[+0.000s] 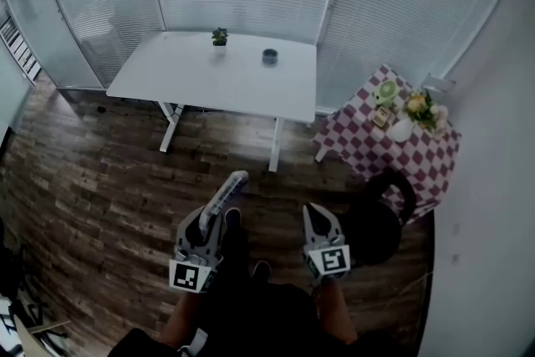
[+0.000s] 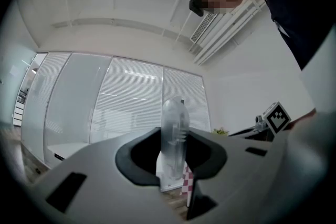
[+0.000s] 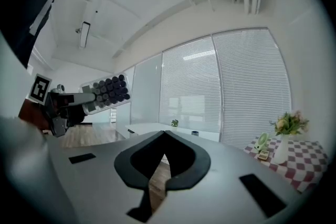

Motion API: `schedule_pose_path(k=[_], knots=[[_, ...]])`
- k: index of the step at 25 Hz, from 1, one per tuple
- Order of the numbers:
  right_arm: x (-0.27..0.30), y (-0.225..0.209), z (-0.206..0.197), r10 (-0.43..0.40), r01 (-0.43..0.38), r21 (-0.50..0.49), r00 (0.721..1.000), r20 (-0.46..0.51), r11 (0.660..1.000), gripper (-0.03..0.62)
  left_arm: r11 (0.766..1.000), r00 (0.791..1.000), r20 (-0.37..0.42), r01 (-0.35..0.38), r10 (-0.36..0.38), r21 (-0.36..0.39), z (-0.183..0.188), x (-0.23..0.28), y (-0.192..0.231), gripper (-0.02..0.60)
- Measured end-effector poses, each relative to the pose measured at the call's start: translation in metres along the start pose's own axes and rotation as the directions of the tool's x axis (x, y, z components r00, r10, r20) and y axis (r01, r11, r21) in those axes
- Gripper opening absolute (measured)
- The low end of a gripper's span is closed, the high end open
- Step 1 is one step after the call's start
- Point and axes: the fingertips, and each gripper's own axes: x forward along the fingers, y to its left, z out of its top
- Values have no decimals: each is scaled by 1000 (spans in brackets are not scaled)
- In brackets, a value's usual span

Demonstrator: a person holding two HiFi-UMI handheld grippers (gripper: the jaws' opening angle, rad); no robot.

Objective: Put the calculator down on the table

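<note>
The calculator (image 1: 229, 195) is a pale slab with dark round keys, held up over the wooden floor in my left gripper (image 1: 219, 217), which is shut on its lower end. The left gripper view has the calculator (image 2: 174, 134) edge-on between the two pads. From the right gripper view its keyed face (image 3: 105, 93) shows at the left, sticking out of the left gripper (image 3: 63, 105). My right gripper (image 1: 322, 217) hangs beside it, shut and holding nothing, its tips meeting (image 3: 165, 135). The white table (image 1: 217, 79) stands some way ahead.
On the white table are a small potted plant (image 1: 219, 36) and a dark cup (image 1: 269, 56). A checkered table (image 1: 376, 150) at the right carries flowers (image 1: 418, 106) and a green object (image 1: 386, 90). A black seat (image 1: 380, 217) is close on my right. Blinds line the back wall.
</note>
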Motion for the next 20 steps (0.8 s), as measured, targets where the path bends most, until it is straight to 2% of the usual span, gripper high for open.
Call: schedule_pose_path(k=[8, 16, 20], knots=[[49, -26, -6, -16, 16, 4, 1000, -9, 1000, 6, 1000, 1000, 9, 29, -29, 6, -8, 49, 29, 101], [107, -50, 0, -3, 3, -8, 999, -38, 1000, 6, 1000, 1000, 4, 11, -10, -16, -17, 98, 70, 101], [137, -60, 6, 1, 0, 4, 1000, -20, 1000, 6, 1000, 1000, -9, -9, 8, -26, -24, 117, 89, 101]])
